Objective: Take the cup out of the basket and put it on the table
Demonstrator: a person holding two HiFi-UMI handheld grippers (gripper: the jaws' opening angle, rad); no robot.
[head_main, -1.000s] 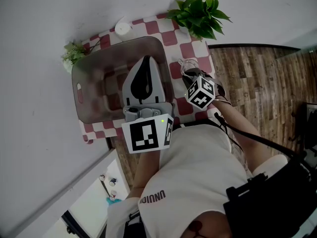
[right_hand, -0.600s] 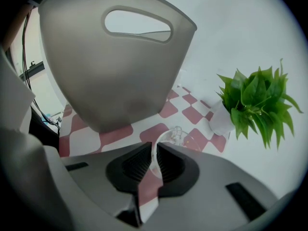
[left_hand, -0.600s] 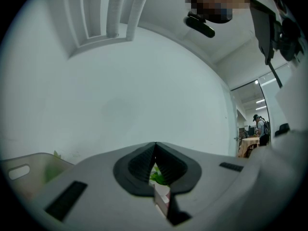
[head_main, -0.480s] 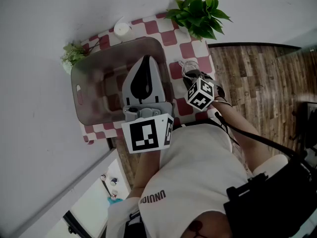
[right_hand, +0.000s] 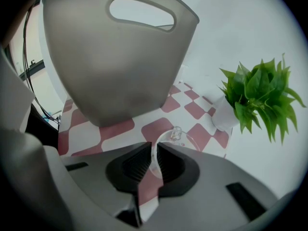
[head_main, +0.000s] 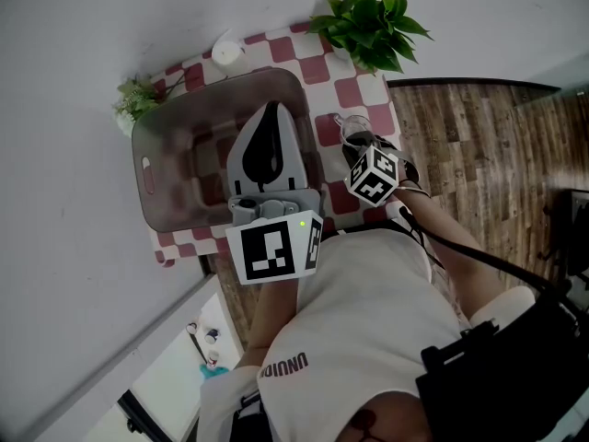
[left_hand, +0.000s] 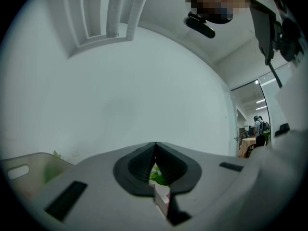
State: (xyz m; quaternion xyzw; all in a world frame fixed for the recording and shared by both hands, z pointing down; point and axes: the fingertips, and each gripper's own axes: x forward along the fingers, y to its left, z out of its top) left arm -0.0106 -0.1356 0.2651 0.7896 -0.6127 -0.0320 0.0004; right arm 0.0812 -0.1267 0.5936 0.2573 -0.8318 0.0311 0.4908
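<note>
A clear glass cup (right_hand: 175, 139) is outside the grey translucent basket (right_hand: 120, 57), over the red-and-white checked tablecloth (right_hand: 144, 129) to the basket's right. My right gripper (right_hand: 155, 152) is shut on the cup's near rim, with the glass wall pinched between the jaws. In the head view the cup (head_main: 353, 131) shows just beyond the right gripper (head_main: 360, 147). Whether its base touches the cloth I cannot tell. My left gripper (head_main: 269, 110) hangs over the basket (head_main: 166, 155), shut and holding nothing. In its own view it (left_hand: 155, 147) points at the white wall.
A leafy plant in a white pot (head_main: 370, 24) stands at the table's far right corner. A smaller plant (head_main: 136, 98) and a small white round object (head_main: 226, 53) sit behind the basket. Wooden floor (head_main: 479, 155) lies beyond the table's right edge.
Almost nothing: the right gripper and cup have shifted only very slightly. The left gripper stays over the basket.
</note>
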